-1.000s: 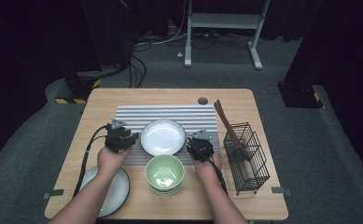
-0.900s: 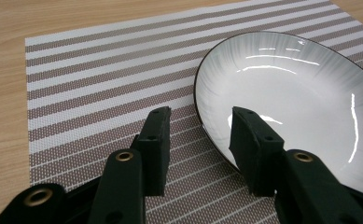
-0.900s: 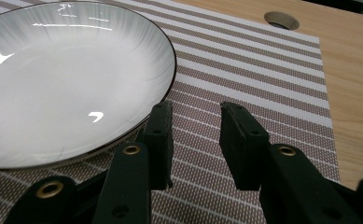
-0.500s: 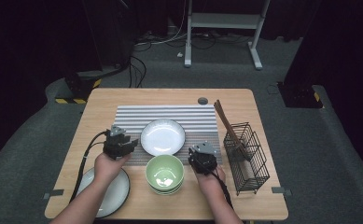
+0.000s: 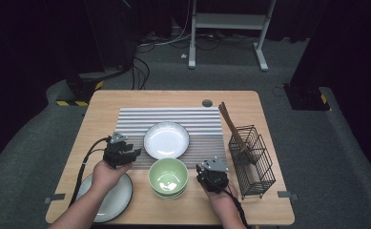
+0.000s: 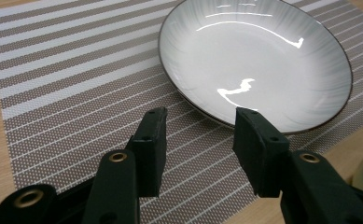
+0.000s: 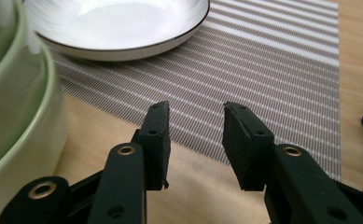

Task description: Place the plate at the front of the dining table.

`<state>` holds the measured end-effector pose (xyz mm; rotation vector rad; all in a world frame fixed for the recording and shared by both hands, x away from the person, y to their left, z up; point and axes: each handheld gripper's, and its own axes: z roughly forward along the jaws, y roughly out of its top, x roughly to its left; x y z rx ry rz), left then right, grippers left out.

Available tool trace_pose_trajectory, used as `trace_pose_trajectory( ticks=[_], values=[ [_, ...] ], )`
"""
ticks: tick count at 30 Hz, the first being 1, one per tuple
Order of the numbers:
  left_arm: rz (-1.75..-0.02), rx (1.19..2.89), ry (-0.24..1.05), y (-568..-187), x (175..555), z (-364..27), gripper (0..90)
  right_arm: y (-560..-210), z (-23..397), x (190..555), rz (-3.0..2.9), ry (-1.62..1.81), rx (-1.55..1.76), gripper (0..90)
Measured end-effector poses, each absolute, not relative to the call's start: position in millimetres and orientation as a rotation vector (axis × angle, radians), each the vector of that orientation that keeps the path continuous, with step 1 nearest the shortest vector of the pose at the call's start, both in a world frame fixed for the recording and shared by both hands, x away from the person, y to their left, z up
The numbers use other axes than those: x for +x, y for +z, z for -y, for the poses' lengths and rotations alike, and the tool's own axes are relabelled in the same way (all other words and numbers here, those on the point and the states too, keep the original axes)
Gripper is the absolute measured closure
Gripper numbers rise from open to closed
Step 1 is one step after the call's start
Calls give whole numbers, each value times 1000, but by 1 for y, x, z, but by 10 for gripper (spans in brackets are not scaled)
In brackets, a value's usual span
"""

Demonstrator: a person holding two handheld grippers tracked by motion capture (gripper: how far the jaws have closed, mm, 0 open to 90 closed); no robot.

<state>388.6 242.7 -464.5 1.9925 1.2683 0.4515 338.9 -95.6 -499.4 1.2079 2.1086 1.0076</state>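
Right gripper (image 5: 211, 171) has pulled back toward the person and now sits right of the green bowls (image 5: 168, 177), near the bench's (image 5: 173, 98) front edge; earlier it was up on the mat (image 5: 126, 119). Left gripper (image 5: 126, 155) has shifted only slightly, at the mat's front-left corner. Both jaws have just been opening a bit, nothing between them.

Left gripper: jaws part spread, empty, not touching anything, aimed at the white plate (image 6: 258, 56) just ahead on the mat. Left hand (image 5: 106, 174) sits over the grey plate (image 5: 109, 200).

Right gripper (image 7: 195, 140): jaws part spread, empty, over bare bench at the mat's edge, bowls (image 7: 11, 107) just to its left, not touching. Right hand (image 5: 219, 193) is low and level, with the wire basket (image 5: 252, 160) to its right.
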Motion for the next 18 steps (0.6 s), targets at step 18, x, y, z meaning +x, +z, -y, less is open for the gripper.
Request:
trace_pose_trajectory(
  ticks=[18],
  values=[
    [-1191, 2368, 318, -458, 388, -222, 417, -507, 105, 319, -2136, 1086, 1200, 601]
  ],
)
